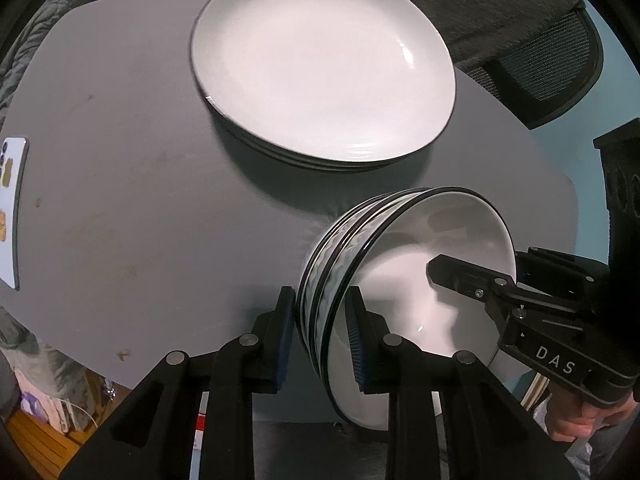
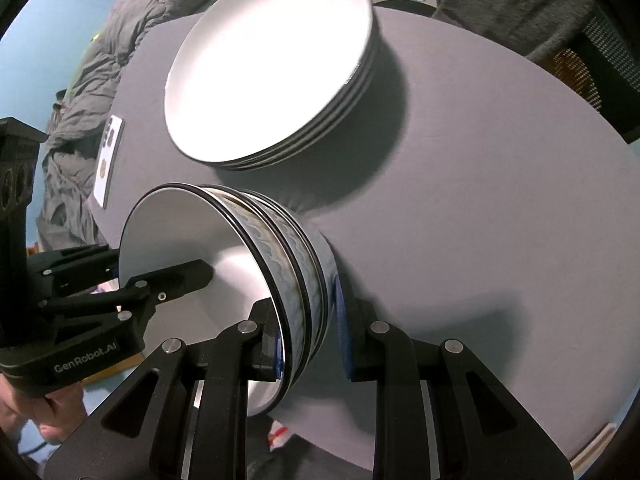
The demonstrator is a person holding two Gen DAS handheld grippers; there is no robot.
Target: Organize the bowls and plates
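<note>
1. Grey table top (image 1: 120, 128), matte, with rounded edges; fills most of the left wrist view and the centre and right of the right wrist view (image 2: 480, 200).
2. Faint brownish stains (image 1: 124, 354) scattered across the left part of the surface, toward the lower left of the left wrist view.
3. Stack of white plates (image 1: 320, 64) with dark rims, resting flat on the surface at upper centre of the left wrist view; upper centre-left in the right wrist view (image 2: 272, 64).
4. Phone (image 1: 10, 208) lying face down at the left edge of the left wrist view, near the table edge; at centre left in the right wrist view (image 2: 108, 160).
</note>
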